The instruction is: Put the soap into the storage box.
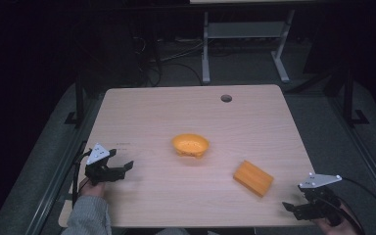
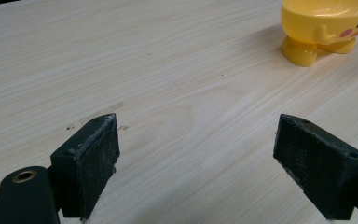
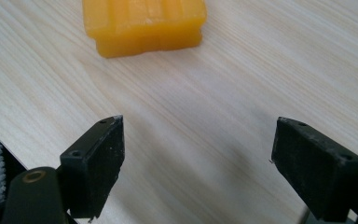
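The left tool (image 1: 123, 168) hangs low over the near-left part of the counter (image 1: 186, 112), its jaws spread wide with nothing between them. In the left gripper view the two black pads (image 2: 95, 161) frame bare pale wood, and the yellow bowl (image 2: 328, 28) stands ahead and off to one side, resting on stubby feet with a cartoon face printed on its wall. The bowl is well apart from this tool, so the wide spread looks like readiness for a reach, not a grasp in hand.

The right tool (image 1: 293, 208) sits at the near-right corner of the counter, also gaping and empty. Its own view looks along the pads (image 3: 100, 163) at an orange block (image 3: 144, 23) lying flat on the wood ahead; it seems ridged on top, perhaps a sponge or a foam brick, though which cannot be told. The block is near this tool but not touching it, and lies roughly on its line of approach.

From the high view, the bowl (image 1: 191, 145) stands upright near the middle of the counter, mouth up, and the block (image 1: 253, 177) lies to its right and nearer the person, turned at an angle. Each hand faces the thing closer to it, which suggests the block is meant for the right tool while the left steadies or takes the bowl.
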Available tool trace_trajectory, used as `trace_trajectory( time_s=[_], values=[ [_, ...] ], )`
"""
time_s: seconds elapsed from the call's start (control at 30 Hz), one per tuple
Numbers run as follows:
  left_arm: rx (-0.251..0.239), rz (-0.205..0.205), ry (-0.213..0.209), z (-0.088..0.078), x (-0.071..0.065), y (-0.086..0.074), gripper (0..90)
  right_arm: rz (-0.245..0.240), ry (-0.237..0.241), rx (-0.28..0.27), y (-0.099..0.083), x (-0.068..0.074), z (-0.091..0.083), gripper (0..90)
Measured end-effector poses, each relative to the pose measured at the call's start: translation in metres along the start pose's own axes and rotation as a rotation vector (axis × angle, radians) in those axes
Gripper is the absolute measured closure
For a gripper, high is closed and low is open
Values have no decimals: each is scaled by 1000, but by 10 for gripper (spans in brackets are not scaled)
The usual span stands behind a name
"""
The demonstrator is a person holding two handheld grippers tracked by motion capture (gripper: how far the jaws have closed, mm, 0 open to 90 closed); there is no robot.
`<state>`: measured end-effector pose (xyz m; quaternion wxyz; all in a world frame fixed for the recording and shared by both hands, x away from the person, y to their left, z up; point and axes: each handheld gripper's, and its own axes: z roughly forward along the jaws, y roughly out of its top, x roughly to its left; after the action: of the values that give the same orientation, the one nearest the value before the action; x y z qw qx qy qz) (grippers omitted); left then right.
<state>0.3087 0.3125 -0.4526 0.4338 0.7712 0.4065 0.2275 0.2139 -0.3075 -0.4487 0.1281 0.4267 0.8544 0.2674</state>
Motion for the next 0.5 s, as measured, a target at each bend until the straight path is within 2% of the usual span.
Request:
trace_trajectory(
  time_s=[0.13, 0.33, 0.5],
  values=[
    [-3, -1, -1, 0, 0, 0, 138, -2, 7, 6, 5, 1, -1, 164],
    [-2, 0, -1, -1, -1, 0, 138, -40, 26, 19, 26, 6, 0, 164],
    [-3, -2, 0, -2, 0, 1, 138, -69, 31, 26, 35, 9, 2, 164]
  ],
)
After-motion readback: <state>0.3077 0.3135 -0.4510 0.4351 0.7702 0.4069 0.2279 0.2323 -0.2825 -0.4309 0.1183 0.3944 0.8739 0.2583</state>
